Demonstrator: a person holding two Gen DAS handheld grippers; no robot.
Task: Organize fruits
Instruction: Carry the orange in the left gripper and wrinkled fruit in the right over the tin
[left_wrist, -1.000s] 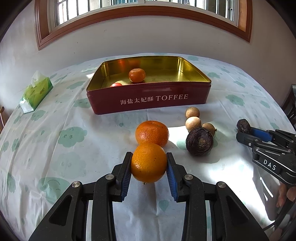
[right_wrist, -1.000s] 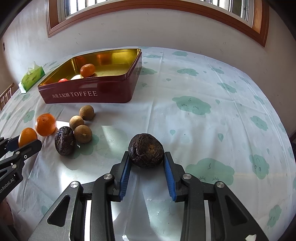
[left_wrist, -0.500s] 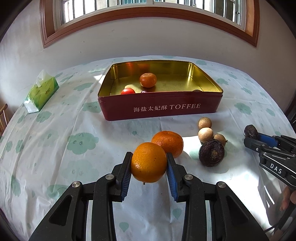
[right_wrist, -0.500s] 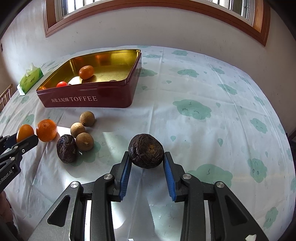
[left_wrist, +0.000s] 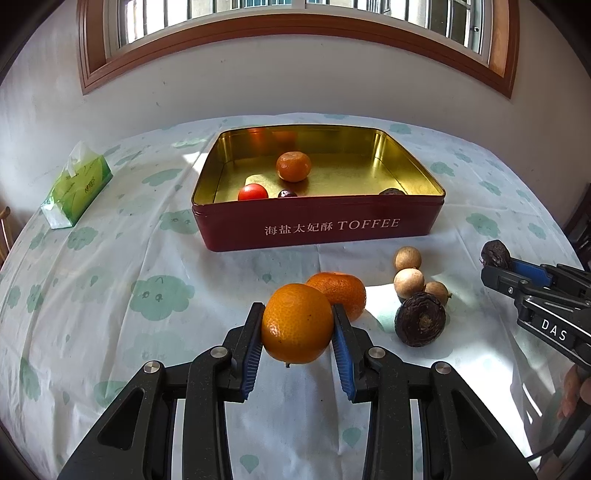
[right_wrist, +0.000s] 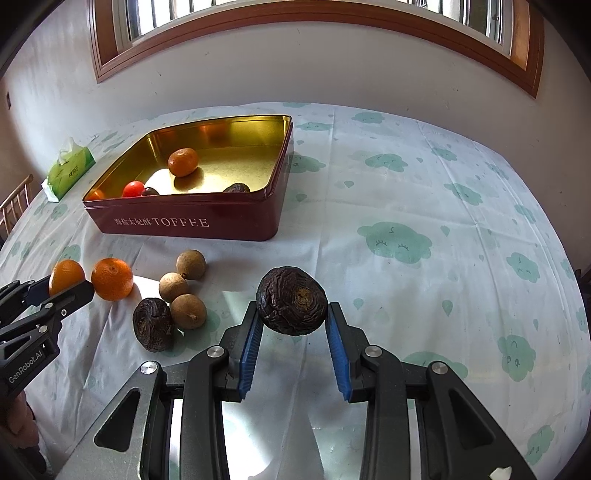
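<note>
a: both carried fruits have come up and toward the tin since a second ago; more of the tin floor shows now in each wrist view.

b: holds?

a: left gripper (left_wrist: 297, 328) pinching an orange (left_wrist: 297, 323) between its blue pads, lifted clear of the cloth. right gripper (right_wrist: 291, 318) pinching a wrinkled dark passion fruit (right_wrist: 291, 301), also off the table. neither is over the toffee tin (left_wrist: 317, 229) yet; both hang short of its near wall.

b: what's in already?

a: one mandarin (left_wrist: 293, 167), a red tomato (left_wrist: 253, 192), a small dark fruit (left_wrist: 287, 193) beside it, and another dark wrinkled one (left_wrist: 391, 191) at the near right wall, partly hidden by the rim.

b: left outside?

a: second orange (left_wrist: 341, 293) on the cloth just behind the held one, three brown longans (left_wrist: 408, 282) bunched together, one more passion fruit (left_wrist: 420, 319) touching that cluster.

b: progress?

a: judging roughly, under halfway: four in, two in transit, five loose. green tissue pack (left_wrist: 75, 190) sits well off to the left, not part of it.
</note>
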